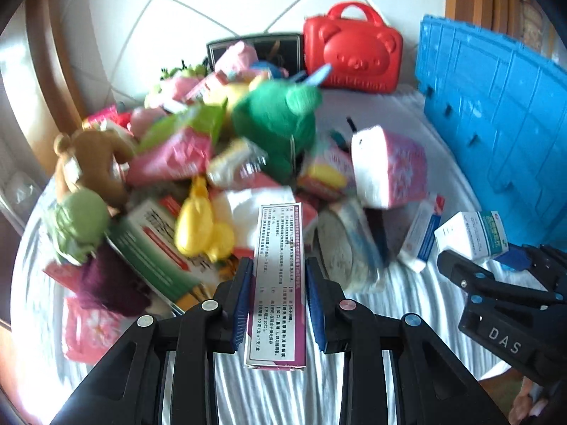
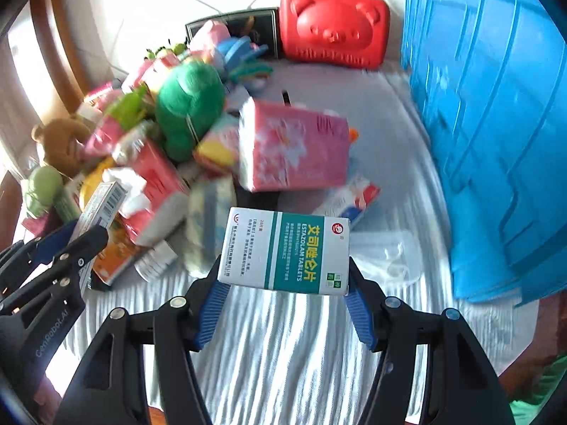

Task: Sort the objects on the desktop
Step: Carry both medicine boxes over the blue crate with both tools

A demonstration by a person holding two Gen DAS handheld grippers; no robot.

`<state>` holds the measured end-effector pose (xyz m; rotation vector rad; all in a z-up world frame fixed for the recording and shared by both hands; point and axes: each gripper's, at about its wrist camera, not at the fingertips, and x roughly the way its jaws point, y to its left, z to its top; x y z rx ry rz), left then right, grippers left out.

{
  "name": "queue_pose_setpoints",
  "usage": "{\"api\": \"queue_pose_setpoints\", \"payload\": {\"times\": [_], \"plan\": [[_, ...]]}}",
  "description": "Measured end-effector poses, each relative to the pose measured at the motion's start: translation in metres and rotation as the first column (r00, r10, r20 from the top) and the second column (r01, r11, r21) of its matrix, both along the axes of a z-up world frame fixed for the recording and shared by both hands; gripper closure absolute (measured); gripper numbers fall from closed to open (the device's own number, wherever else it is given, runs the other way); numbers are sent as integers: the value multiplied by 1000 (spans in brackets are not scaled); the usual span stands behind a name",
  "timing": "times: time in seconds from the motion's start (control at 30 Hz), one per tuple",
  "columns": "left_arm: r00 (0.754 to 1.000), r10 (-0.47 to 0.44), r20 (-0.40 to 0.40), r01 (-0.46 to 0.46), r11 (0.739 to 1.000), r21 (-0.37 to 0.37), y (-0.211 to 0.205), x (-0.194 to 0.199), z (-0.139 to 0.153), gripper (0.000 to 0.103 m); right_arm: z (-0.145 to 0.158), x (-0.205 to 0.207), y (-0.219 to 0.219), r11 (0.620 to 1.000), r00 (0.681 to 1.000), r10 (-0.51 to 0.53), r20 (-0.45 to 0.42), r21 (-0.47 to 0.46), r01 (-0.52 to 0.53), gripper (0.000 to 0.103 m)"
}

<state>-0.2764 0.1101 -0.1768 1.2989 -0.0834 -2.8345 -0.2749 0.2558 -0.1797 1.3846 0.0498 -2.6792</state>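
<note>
— What do you hold now?

— In my left gripper (image 1: 276,297) I have a long narrow box (image 1: 278,283) with a purple edge and small print. The two blue pads stand on its long sides, closed on it, and the box points forward over the striped cloth (image 1: 407,304). In my right gripper (image 2: 283,294) I hold the white and green tablet box (image 2: 285,253), gripped by its two short ends.

— And where do they go?

— I judge that both are medicine boxes, so they belong together, away from the toys. The blue crate (image 2: 496,141) stands at the right, close to my right hand, and the red bear case (image 2: 333,21) stands at the back, behind the pile (image 1: 198,148). Which one is for medicine, I cannot say from here.

— How do you do it well?

— I keep both grips firm, because the cardboard is light and smooth. The long box is held near its middle, so it should not tip, but I would not swing it fast. I keep the two hands apart; the grippers are near each other already. The crate wall looks tall, so the tablet box must go over the rim, not against it.

— Is the crate open?

— The view is blurred there; I see only its outer wall, so I cannot tell.
</note>
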Motion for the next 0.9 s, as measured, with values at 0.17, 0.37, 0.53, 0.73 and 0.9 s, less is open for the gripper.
{"api": "queue_pose_setpoints", "payload": {"times": [0.17,0.37,0.53,0.73,0.9], "plan": [[998,-14,-54,14,1000,6,-21,12,36,75,46,3,-13,1000,996,4,-94,19,-2,42],[989,-46,-143,52,998,39,-27,13,91,74,108,10,-21,998,975,-3,-221,53,15,42],[964,-97,-247,112,993,48,-8,6,142,75,167,20,-5,995,939,-29,-344,82,61,42],[912,-180,-369,210,977,43,61,3,205,74,223,26,68,978,878,-134,-460,82,192,42],[876,-241,-419,285,957,45,160,-3,236,74,242,31,165,955,843,-209,-496,82,285,42]]}}
